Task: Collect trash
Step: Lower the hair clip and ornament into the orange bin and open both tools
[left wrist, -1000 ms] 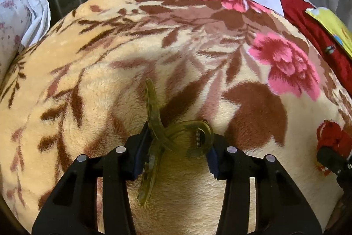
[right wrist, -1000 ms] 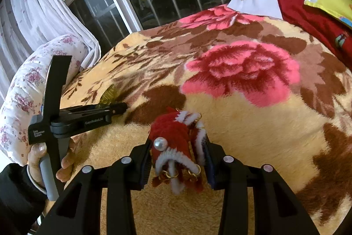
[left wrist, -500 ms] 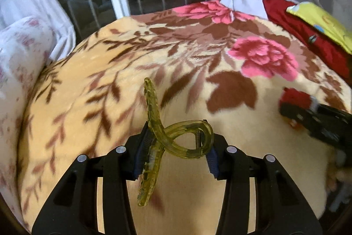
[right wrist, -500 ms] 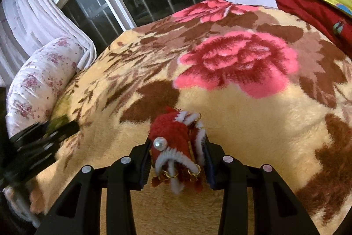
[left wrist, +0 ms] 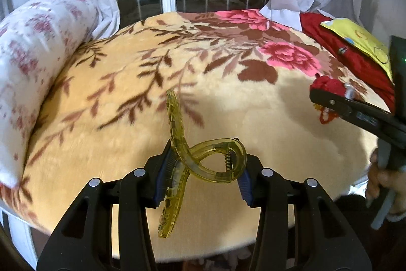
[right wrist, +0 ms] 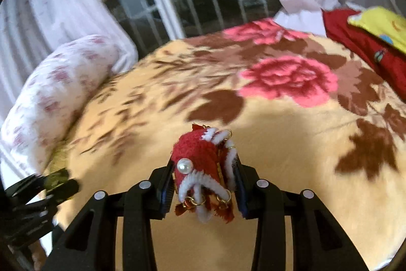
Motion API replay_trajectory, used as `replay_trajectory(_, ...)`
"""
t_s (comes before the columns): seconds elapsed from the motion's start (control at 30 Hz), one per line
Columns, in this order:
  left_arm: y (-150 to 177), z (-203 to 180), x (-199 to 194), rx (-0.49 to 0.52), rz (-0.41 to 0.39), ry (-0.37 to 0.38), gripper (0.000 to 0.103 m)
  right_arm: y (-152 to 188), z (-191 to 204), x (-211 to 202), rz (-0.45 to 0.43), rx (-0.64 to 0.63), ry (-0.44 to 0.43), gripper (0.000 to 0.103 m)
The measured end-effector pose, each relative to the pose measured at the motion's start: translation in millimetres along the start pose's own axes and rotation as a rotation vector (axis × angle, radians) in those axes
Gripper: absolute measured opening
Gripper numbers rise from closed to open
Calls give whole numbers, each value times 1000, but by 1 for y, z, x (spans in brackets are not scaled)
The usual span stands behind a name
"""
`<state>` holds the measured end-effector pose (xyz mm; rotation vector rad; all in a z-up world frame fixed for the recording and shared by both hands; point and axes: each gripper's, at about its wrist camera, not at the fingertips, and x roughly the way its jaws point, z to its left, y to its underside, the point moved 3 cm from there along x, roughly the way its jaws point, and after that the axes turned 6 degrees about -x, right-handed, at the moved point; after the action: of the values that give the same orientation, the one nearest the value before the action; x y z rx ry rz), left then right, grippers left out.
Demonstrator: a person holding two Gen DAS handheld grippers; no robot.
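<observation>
Fingers: L gripper (left wrist: 203, 177) clamps hair claw (left wrist: 200, 161); R gripper (right wrist: 201, 184) clamps red ornament (right wrist: 200, 164).

No text, label, brand or number can be read anywhere in either view.

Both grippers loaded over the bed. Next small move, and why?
Probably carry both off the blanket toward a bin; none is in view. The left gripper already clamps the yellow hair claw, the right gripper the red ornament.
</observation>
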<state>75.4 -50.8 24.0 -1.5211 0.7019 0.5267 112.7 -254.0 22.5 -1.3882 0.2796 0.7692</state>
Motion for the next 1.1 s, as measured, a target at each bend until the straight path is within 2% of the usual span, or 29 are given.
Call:
replay_trajectory(0.17, 39, 3, -31, 9, -16, 23, 44, 38, 53, -60, -42, -63, -90, 40)
replay_trajectory(0.37, 93, 16, -47, -8, 33, 30, 44, 102, 87, -94, 13, -83, -129, 40)
replay_trajectory(0.43, 113, 20, -45, 0, 58, 21, 44, 128, 93, -92, 62, -101, -116, 40)
replay_trajectory(0.53, 142, 25, -27, -13, 149, 27, 44, 163, 97, -78, 153, -114, -96, 40)
replay_trajectory(0.67, 172, 33, 4, -60, 273, 26, 44, 195, 93, -55, 266, -62, -95, 40)
replay_trajectory(0.77, 188, 30, 21, -62, 344, 30, 44, 208, 91, -41, 325, -37, -91, 40)
replay_trajectory(0.93, 199, 24, 43, -42, 418, 13, 44, 220, 90, -16, 421, -38, -87, 40)
replay_trajectory(1.1, 208, 25, 56, -53, 476, 9, 44, 228, 93, 2, 481, -47, -84, 40)
